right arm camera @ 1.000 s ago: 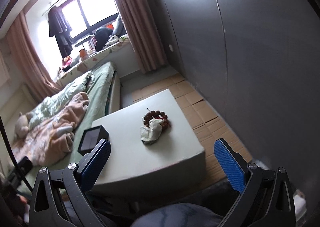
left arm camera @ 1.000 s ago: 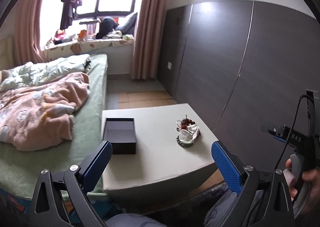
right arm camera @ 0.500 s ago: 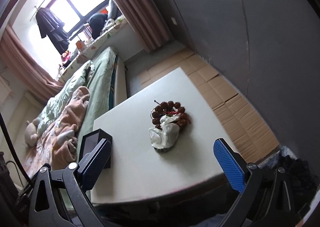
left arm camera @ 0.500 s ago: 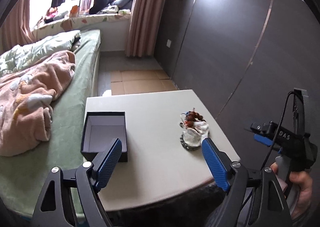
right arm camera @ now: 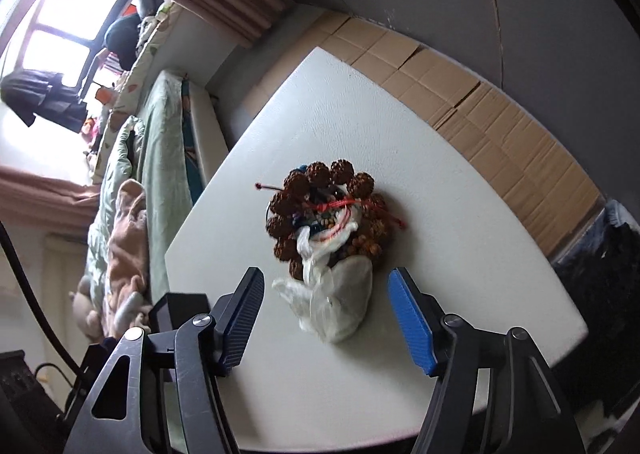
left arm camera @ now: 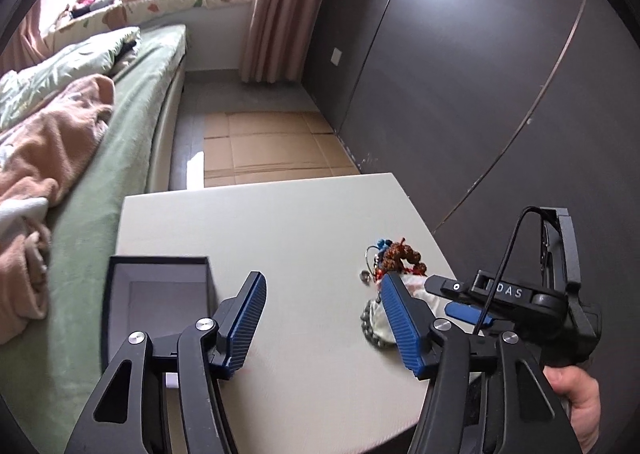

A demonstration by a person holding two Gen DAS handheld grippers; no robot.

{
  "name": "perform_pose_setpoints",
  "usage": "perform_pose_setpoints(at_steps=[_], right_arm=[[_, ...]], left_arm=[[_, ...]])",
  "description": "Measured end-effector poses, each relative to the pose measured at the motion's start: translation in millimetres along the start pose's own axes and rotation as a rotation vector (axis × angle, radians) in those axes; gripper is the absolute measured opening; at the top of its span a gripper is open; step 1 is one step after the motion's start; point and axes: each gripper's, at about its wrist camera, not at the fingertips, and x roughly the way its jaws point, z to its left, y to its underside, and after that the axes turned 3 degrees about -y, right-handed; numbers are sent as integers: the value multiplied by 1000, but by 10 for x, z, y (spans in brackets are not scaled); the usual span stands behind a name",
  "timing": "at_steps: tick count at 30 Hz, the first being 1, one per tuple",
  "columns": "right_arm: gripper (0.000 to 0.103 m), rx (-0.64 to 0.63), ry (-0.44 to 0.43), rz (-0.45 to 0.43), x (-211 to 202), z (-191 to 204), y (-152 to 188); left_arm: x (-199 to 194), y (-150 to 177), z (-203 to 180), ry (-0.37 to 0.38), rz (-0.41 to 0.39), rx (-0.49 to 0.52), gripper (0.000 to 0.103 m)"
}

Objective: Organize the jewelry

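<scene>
Two grippers, both with jaws apart and holding nothing. Right gripper [right arm camera: 326, 318]: hovers over the near part of the table [right arm camera: 460, 158], blue pads either side of the jewelry heap [right arm camera: 328, 230] but short of it, no contact visible. Left gripper [left arm camera: 322, 324]: hangs over the table between the heap and the open box [left arm camera: 156, 294], its right pad covering part of the heap in its own view. Jewelry heap: one tangle toward the right side of the table, well apart from the box; brown knobbly bead bracelet [right arm camera: 320, 178] at the far side, red cord [right arm camera: 360, 206] across the middle, pale filmy bag or wrap [right arm camera: 340, 302] on the side nearest the pads, dark small-bead strand [left arm camera: 370, 328] under the wrap, blue beads and a metal ring seen from the left. Open box: dark, shallow, grey-lined, nothing inside, at the table's left edge next to the bed [left arm camera: 92, 190]. Step in hand, by judgement: first pick from the heap, nothing yet sorted. Handling note: lower the right pads over a single piece, likely the wrap since it lies nearest; close only once both pads bracket it; lift slowly, as cord and strands look entangled and may drag the rest along. Left gripper is placed to steady either heap or box.
</scene>
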Motion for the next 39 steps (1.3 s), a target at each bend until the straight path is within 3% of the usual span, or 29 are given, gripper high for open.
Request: perform_pose_setpoints(at_steps=[1,3,5,7,9,12,17,19,26,30,31,33,35,36,39], right_arm=[[66,2,0,3,44,-4,-25],[57,6,-19,10,118,-14,-50],[25,18,-71,39,228,-31,-48],[9,29,-101,57,288,-63,-44],[5,23,-98,40,288,-83,-35],[4,40,-147,-60,69,-164,-48],[4,50,-155,-200,-297,-247,-55],[4,67,-161,-228,-385,-302,-49],[3,60,-191,-262,-556,-351,-112],[3,25,-150,-127,-326,-284,-103],[4,22,-161,-91,-264,-274,-101],[16,9,-173,-39,-162,-239,-116],[78,-8,-168,-38,-122,-223,-116],[85,-10,-160,-48,-111,-227,-112],[85,2,-177,-80,-127,-258,-118]], left_arm=[[58,-26,-2,0,6,0,61],[174,-74,-14,0,16,-1,60],[304,-126,-38,9,32,0,60],[421,-184,-72,22,48,7,60],[544,-248,-104,30,71,13,59],[681,-322,-190,65,98,23,56],[891,-300,-289,126,149,11,40],[992,-263,-322,159,173,1,39],[1187,-151,-327,204,235,-43,38],[1169,-140,-232,187,227,-85,38],[1170,-130,-209,184,231,-95,38],[1183,-126,-186,170,233,-108,38],[1170,-117,-169,163,230,-120,38],[1165,-120,-162,161,225,-125,38],[1127,-135,-144,139,203,-129,38]])
